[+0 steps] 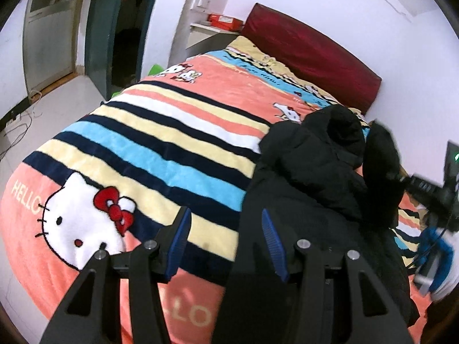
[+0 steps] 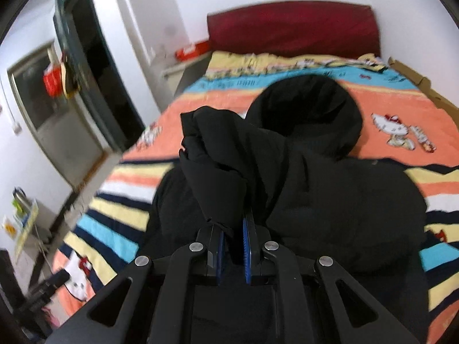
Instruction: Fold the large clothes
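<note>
A black puffy hooded jacket (image 1: 309,172) lies crumpled on the right side of a bed with a striped cartoon-cat blanket (image 1: 143,154). My left gripper (image 1: 226,215) hovers open above the jacket's left edge. One blue pad is over the blanket, the other over black fabric, and neither presses on anything. In the right wrist view the jacket (image 2: 330,195) fills the middle, its hood (image 2: 304,109) toward the headboard. My right gripper (image 2: 233,223) is shut on a raised fold of the jacket, probably a sleeve (image 2: 218,172). In the left wrist view the right gripper (image 1: 430,195) is a blur at the far right.
A dark red headboard cushion (image 1: 309,54) leans on the white wall behind the bed. A bedside shelf holds a red box (image 1: 223,21). A dark doorway (image 1: 126,43) and floor with cables (image 1: 20,126) lie to the left of the bed.
</note>
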{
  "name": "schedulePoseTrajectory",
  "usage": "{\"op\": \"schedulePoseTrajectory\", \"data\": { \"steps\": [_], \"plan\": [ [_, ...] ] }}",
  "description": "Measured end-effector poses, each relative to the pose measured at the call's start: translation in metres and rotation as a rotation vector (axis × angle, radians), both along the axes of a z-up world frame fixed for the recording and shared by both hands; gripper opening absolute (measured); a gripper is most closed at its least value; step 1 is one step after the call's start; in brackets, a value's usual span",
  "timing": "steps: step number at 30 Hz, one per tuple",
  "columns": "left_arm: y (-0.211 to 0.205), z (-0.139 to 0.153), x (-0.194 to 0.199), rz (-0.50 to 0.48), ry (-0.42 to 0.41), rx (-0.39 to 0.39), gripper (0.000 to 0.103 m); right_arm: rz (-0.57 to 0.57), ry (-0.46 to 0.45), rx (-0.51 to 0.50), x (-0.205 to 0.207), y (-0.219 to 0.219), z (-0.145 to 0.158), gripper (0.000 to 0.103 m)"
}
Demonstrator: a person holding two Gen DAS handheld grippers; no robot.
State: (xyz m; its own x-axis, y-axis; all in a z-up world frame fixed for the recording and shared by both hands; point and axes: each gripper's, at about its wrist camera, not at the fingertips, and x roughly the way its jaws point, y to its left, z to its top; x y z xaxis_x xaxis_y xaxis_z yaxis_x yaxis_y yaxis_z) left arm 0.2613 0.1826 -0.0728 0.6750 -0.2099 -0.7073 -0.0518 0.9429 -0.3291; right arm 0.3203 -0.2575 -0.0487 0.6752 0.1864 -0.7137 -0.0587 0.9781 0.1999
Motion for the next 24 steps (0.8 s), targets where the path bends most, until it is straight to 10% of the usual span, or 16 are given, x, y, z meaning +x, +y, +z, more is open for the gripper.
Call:
{"op": "schedulePoseTrajectory", "data": {
  "steps": [15, 21, 24],
  "plan": [
    [0.029, -0.024, 0.012, 0.032, 0.051, -0.017, 0.049, 0.0, 0.147, -0.099, 0.017, 0.031, -0.069, 0.019],
    [0.031, -0.007, 0.004, 0.024, 0.026, -0.002, 0.049, 0.016, 0.127, -0.075, 0.006, 0.038, -0.063, 0.065],
    [0.031, 0.006, -0.002, 0.021, 0.001, 0.012, 0.049, 0.026, 0.101, -0.087, -0.003, 0.042, -0.05, 0.065]
  ]
}}
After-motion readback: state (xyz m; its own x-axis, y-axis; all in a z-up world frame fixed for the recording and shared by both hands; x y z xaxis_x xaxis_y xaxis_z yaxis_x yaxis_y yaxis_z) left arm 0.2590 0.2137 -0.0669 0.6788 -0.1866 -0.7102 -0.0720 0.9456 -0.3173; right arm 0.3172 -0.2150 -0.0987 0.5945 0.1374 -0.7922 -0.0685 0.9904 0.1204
